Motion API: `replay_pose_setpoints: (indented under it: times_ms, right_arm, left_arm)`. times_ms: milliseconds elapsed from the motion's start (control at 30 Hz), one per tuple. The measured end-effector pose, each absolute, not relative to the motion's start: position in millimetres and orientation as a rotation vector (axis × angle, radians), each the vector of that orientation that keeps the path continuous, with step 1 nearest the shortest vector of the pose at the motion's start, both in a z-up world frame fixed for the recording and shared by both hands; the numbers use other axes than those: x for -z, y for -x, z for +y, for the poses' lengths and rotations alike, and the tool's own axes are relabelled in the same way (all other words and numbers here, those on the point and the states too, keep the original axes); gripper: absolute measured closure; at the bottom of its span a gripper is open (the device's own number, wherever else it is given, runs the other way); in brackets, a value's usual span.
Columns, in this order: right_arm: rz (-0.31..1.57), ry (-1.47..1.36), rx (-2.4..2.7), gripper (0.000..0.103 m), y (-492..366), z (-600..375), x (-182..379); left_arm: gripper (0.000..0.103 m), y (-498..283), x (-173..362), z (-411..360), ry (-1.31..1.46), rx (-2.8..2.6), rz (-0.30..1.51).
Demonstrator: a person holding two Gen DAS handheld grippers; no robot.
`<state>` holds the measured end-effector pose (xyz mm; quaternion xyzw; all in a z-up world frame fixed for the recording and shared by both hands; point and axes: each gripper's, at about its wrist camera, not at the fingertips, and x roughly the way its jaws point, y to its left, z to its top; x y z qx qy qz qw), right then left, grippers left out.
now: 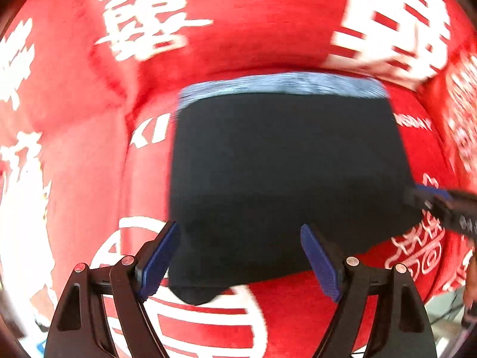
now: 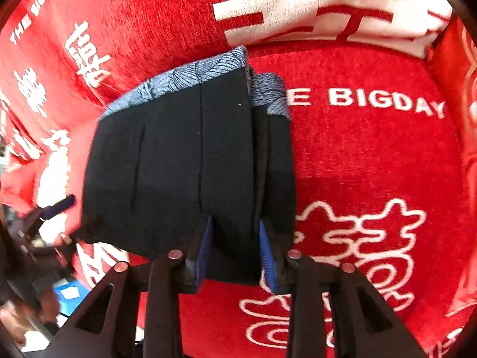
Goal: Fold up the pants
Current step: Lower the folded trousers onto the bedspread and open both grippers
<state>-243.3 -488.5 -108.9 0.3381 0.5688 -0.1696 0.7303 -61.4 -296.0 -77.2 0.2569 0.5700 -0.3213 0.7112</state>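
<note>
the black pants (image 1: pixel 286 179) lie folded into a compact block on the red blanket (image 1: pixel 238 29), their blue patterned waistband (image 1: pixel 280 85) at the far edge. my left tongs (image 1: pixel 240 262) stand wide open over the near left corner of the block, nothing between the pads. my right tongs (image 2: pixel 235 253) straddle a thick fold at the near right edge; the gap is narrow and cloth sits between the pads, but from the right wrist view the pads look just clear of it, so i read them as open rather than gripping. this seems to me the end of a fold, the hold being let go. if another fold is wanted, i'd need a fresh grip on both near corners; otherwise i should back away without dragging the layers apart.
</note>
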Motion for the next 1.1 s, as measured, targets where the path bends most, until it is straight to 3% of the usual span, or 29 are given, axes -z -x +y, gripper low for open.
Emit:
replay_pose_setpoints:
  times_ms: [367, 867, 1100]
  right_arm:
    - [1.344, -0.608, 0.482, 0.05, 235, -471, 118]
    - [1.411, -0.565, 0.509, 0.048, 253, -465, 109]
    - [1.417, -0.588, 0.517, 0.041, 261, -468, 111]
  left_arm:
    - [0.02, 30, 94, -274, -0.531, 0.629, 1.312]
    - [0.019, 24, 98, -273, -0.521, 0.642, 1.335]
    - [0.016, 19, 103, -272, -0.512, 0.645, 1.362]
